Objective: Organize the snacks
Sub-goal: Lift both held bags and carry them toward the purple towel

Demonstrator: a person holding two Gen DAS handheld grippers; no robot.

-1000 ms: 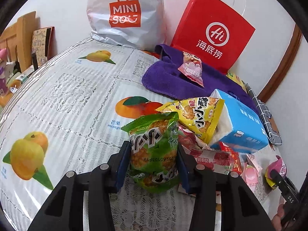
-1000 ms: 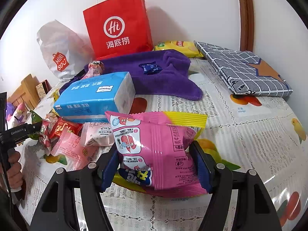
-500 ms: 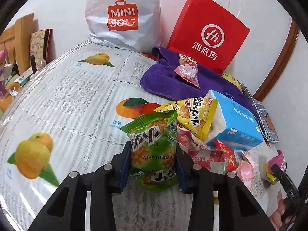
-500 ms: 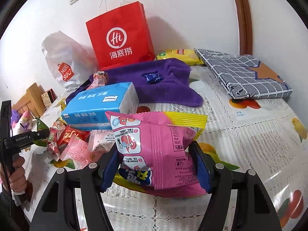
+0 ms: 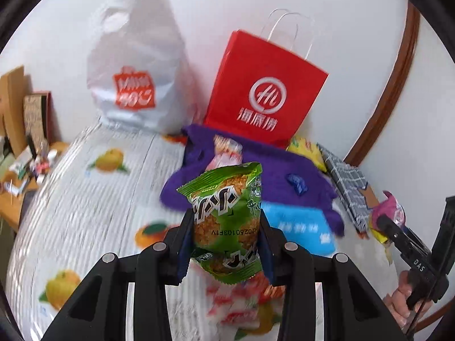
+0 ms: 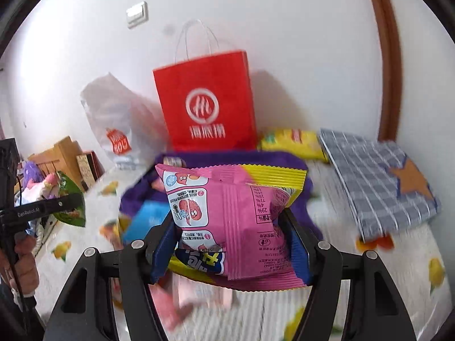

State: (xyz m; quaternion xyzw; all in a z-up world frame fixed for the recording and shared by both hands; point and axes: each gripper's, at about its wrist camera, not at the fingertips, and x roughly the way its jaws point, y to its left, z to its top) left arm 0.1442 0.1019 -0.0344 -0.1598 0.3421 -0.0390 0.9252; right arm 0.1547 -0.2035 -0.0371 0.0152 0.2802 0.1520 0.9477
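My left gripper (image 5: 224, 244) is shut on a green snack packet (image 5: 227, 221) and holds it up in the air above the table. My right gripper (image 6: 230, 244) is shut on a pink and yellow snack packet (image 6: 230, 216), also lifted off the table. A red paper bag (image 5: 264, 99) stands at the back against the wall; it also shows in the right wrist view (image 6: 204, 102). A white plastic bag (image 5: 136, 71) stands left of it. Loose pink and red snacks (image 5: 236, 298) lie on the table below the left gripper.
A purple towel (image 5: 278, 170) lies in front of the red bag with a small blue sweet (image 5: 297, 183) and a pink packet (image 5: 224, 150) on it. A blue tissue pack (image 5: 298, 227), a yellow packet (image 6: 293, 142) and a grey checked cloth (image 6: 378, 182) lie nearby.
Both grippers have risen off the table with their packets and tilted toward the bags at the back. The views are motion-blurred now.
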